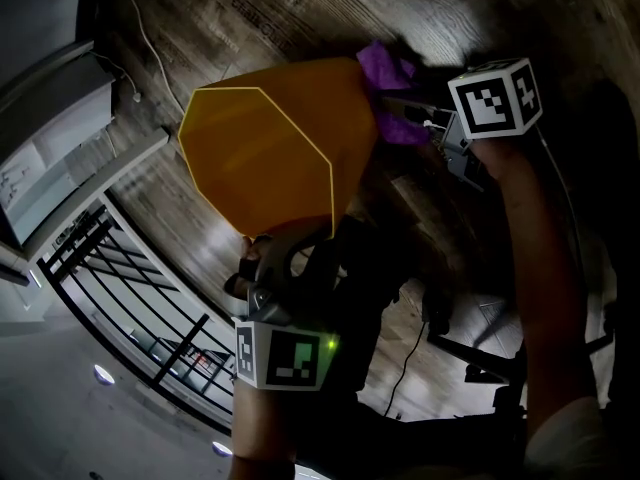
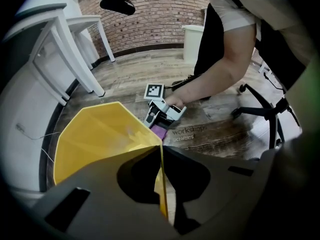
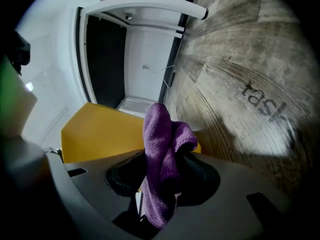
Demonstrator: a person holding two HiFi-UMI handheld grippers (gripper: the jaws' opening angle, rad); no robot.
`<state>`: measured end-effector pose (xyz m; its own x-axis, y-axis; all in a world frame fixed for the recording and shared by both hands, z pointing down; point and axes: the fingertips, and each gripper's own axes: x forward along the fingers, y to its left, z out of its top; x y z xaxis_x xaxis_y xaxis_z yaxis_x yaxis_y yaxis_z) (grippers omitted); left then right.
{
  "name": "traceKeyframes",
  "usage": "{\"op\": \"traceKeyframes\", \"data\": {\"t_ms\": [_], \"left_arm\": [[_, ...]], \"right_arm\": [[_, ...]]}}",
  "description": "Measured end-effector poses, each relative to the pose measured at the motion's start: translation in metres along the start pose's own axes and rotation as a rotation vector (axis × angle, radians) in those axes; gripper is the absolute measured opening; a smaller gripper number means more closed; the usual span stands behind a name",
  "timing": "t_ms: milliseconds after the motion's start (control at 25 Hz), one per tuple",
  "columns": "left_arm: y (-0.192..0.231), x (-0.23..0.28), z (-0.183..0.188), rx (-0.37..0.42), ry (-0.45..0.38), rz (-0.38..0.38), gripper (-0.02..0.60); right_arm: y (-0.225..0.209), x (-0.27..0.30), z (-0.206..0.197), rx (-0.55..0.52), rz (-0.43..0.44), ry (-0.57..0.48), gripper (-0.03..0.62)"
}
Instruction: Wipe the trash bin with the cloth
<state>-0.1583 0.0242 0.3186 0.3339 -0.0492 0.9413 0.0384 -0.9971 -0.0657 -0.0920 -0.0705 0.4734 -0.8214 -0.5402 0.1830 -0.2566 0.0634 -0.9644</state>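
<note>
The yellow trash bin (image 1: 270,153) is tipped over the wooden floor, its open mouth showing in the left gripper view (image 2: 95,139). My left gripper (image 1: 275,268) is shut on the near edge of the bin's rim, and the thin yellow wall runs between its jaws (image 2: 160,156). My right gripper (image 1: 405,118) is shut on a bunched purple cloth (image 1: 385,68) at the bin's far side. In the right gripper view the cloth (image 3: 160,154) sticks up from the jaws, right in front of the bin's outer wall (image 3: 100,134). Whether the cloth touches the wall I cannot tell.
A black metal rack (image 1: 120,278) stands at the left. An office chair base (image 2: 265,109) and a cable lie on the floor to the right. White table legs (image 2: 75,49) and a brick wall (image 2: 160,14) are behind the bin.
</note>
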Motion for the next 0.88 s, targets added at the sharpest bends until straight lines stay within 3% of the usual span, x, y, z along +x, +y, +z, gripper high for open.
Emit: {"op": "traceKeyframes", "data": {"t_ms": [360, 520, 680, 880], "left_arm": [[0.002, 0.0, 0.002, -0.023, -0.013, -0.002, 0.009], [0.001, 0.001, 0.005, -0.041, -0.024, -0.009, 0.009], [0.003, 0.003, 0.008, -0.071, -0.034, -0.007, 0.011], [0.013, 0.009, 0.017, -0.147, -0.055, 0.044, 0.011]], "right_arm": [[-0.06, 0.016, -0.024, -0.008, -0.295, 0.023, 0.161], [-0.074, 0.017, -0.033, -0.074, -0.424, 0.055, 0.161], [-0.075, 0.016, -0.03, -0.101, -0.465, 0.052, 0.161], [-0.07, 0.009, -0.024, -0.069, -0.449, 0.003, 0.161]]}}
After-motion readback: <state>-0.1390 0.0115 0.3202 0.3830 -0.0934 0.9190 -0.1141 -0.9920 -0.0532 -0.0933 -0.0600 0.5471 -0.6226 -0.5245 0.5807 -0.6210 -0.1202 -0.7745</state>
